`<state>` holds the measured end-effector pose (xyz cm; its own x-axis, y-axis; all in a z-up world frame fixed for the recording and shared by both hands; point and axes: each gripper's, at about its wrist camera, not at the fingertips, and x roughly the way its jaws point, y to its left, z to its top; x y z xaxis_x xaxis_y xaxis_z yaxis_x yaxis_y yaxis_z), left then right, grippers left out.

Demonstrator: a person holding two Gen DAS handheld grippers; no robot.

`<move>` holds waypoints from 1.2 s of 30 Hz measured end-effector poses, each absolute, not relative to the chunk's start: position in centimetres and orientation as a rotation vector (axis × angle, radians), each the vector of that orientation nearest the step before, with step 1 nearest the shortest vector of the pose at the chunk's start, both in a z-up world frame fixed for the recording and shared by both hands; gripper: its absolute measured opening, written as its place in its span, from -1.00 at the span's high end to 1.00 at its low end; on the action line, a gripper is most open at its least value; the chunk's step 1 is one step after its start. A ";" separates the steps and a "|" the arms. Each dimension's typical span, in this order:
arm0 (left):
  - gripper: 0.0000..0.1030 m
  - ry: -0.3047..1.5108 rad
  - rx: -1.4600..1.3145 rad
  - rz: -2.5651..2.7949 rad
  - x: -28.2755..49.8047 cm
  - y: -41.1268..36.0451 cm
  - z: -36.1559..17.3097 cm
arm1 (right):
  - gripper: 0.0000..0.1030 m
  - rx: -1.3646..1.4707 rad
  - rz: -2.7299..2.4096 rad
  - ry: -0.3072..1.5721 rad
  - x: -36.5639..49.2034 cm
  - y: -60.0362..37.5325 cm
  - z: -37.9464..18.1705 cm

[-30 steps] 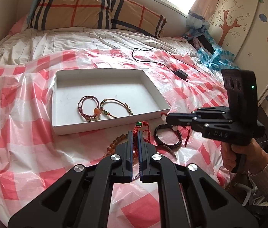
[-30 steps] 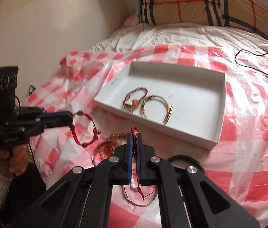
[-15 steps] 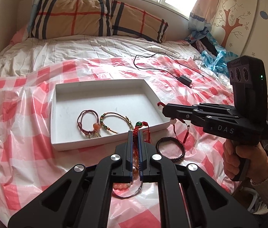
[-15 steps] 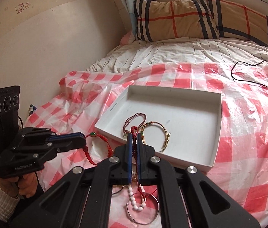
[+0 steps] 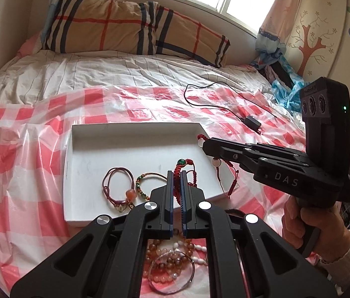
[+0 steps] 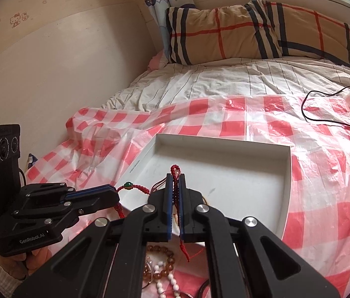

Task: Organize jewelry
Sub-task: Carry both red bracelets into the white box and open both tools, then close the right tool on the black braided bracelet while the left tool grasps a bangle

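My left tool (image 5: 177, 173) is clamped on a red braided bracelet with a green bead (image 5: 181, 162), the cord pinched between the closed pads and the bead loop standing just past the tips. Straight ahead of and below this tool lies the white box (image 5: 69, 164), and the bracelet hangs over its near half, just above the two bracelets already inside: a maroon cord one (image 5: 117, 188) to the tool's left and a green-beaded one (image 5: 147, 181) almost under the tips. The box's long side runs across my line of reach.

Behind the tool, under its frame, the unsorted pile remains on the checked plastic sheet (image 5: 25, 173) covering the bed: amber beads (image 5: 167, 260), a white bead string, a thin wire bangle.

My right tool (image 6: 175, 176) is likewise closed, on a second red cord bracelet (image 6: 175, 170) whose white beads dangle beneath it in the left view. It sits to the right of the left tool, over the box's right near corner, with open box floor ahead of it.

I judge both pieces are already above the box, the left one nearer the occupied side, the right one nearer the bare side, so each needs lowering and letting go where it hangs, kept apart so the cords do not tangle.
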<state>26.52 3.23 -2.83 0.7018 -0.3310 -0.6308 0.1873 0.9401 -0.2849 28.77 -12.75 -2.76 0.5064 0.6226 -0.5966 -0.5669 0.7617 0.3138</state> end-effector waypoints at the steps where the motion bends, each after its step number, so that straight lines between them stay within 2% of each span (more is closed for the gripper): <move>1: 0.92 0.740 -0.211 -0.289 26.8 3.3 -3.0 | 0.90 0.081 0.712 0.751 29.1 -12.6 -2.9; 6: 0.91 0.750 -0.237 -0.264 29.1 3.6 -4.4 | 0.90 0.075 0.685 0.763 30.8 -12.0 -4.1; 7: 0.91 0.761 -0.242 -0.255 29.8 3.6 -4.9 | 0.74 0.075 0.672 0.779 31.3 -12.0 -4.5; 8: 0.91 0.777 -0.240 -0.246 30.2 3.6 -5.4 | 0.47 0.076 0.657 0.793 31.8 -11.9 -5.0; 9: 0.91 0.802 -0.233 -0.223 30.8 3.7 -6.1 | -0.06 0.081 0.635 0.794 32.1 -12.1 -5.4; 10: 0.90 0.829 -0.225 -0.192 31.4 3.8 -7.1 | -0.11 0.081 0.623 0.785 32.1 -12.3 -5.5; 15: 0.81 0.876 -0.213 -0.139 30.9 5.0 -8.6 | -0.10 0.072 0.626 0.788 30.2 -13.4 -5.6; 22: 0.26 0.893 -0.198 -0.134 26.6 5.7 -7.6 | -0.10 0.070 0.622 0.847 25.5 -15.6 -7.0; 24: 0.19 0.905 -0.170 -0.144 25.0 5.4 -7.9 | -0.11 0.077 0.613 0.869 24.1 -16.5 -7.6; 30: 0.17 0.977 -0.111 -0.170 20.5 4.1 -10.6 | -0.11 0.063 0.540 0.918 21.3 -19.1 -9.5; 36: 0.17 0.987 -0.055 -0.163 20.0 3.0 -11.6 | -0.10 0.063 0.469 0.961 21.2 -20.7 -10.8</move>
<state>19.96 3.05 -11.62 0.5403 -0.1621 -0.8257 0.1121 0.9864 -0.1204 21.24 -20.72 -10.85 0.4806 0.4116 -0.7743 -0.3567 0.8984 0.2561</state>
